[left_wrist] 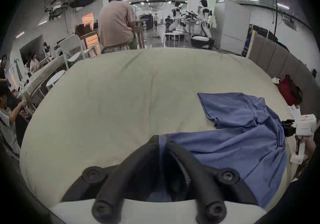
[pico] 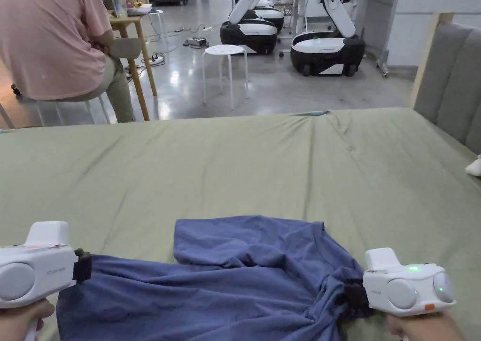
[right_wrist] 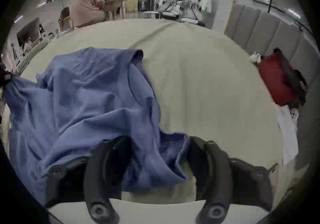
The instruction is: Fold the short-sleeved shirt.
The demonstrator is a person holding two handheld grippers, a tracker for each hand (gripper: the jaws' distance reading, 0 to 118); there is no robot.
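A blue short-sleeved shirt [pico: 235, 281] lies crumpled on the green bed [pico: 282, 168], close to the near edge. My left gripper [pico: 87, 264] is at the shirt's left edge. In the left gripper view its jaws [left_wrist: 162, 139] are shut, with the shirt's [left_wrist: 242, 137] hem pinched between them. My right gripper [pico: 354, 297] is at the shirt's right side, where the cloth bunches into gathers. In the right gripper view its jaws [right_wrist: 159, 141] stand wide apart, and a fold of the shirt [right_wrist: 86, 97] lies loosely between them and over the left one.
A grey padded headboard [pico: 451, 88] runs along the bed's right side, with a red bag [right_wrist: 277, 78] and a small white thing [pico: 474, 167] beside it. Beyond the far edge are a seated person in pink [pico: 51, 36], a white stool [pico: 225, 50] and parked robots [pico: 324, 46].
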